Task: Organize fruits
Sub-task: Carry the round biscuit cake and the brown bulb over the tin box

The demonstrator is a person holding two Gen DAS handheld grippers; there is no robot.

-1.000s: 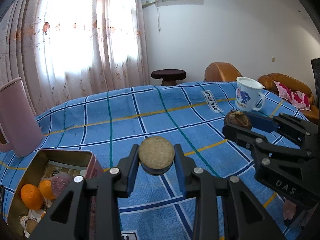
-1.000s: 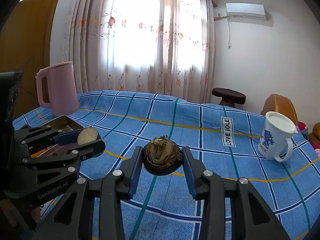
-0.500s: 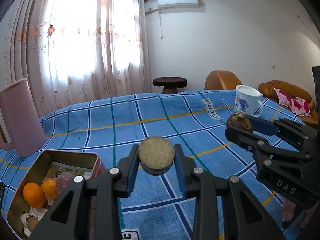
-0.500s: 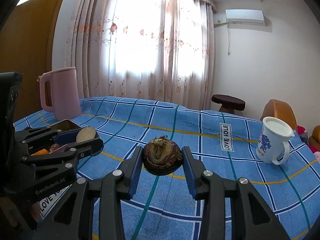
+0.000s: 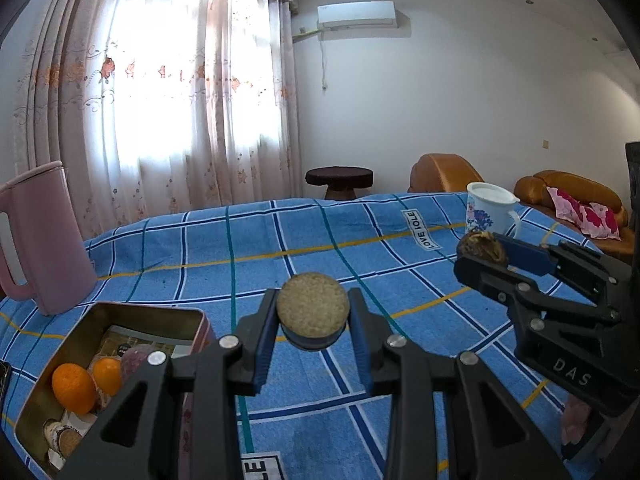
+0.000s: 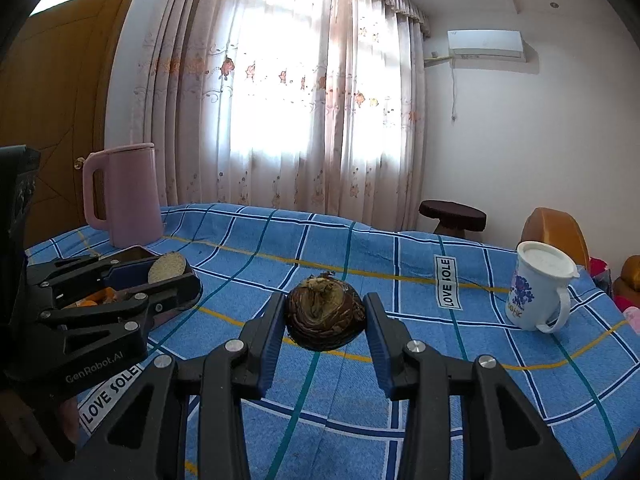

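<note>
My left gripper [image 5: 313, 330] is shut on a round fruit [image 5: 312, 306] with a rough tan face and a dark underside, held above the blue checked cloth [image 5: 280, 240]. Low on its left stands an open tin box [image 5: 152, 311] holding two oranges [image 5: 74, 388] and a purplish fruit [image 5: 134, 358]. My right gripper [image 6: 325, 322] is shut on a dark brown, mottled round fruit [image 6: 324, 312], also above the cloth. In the left wrist view the right gripper [image 5: 492, 264] is on the right. In the right wrist view the left gripper [image 6: 170, 278] is on the left, hiding most of the box.
A tall pink jug [image 5: 44, 240] stands at the cloth's left edge behind the box. At the right side is a white lidded mug [image 6: 536, 292] with a blue print. Past the far edge are a dark round stool [image 5: 339, 178] and an orange sofa [image 5: 568, 188].
Both views have tipped up a little, so the cloth and objects sit lower in frame and more ceiling shows. Each gripper keeps hold of its fruit.
</note>
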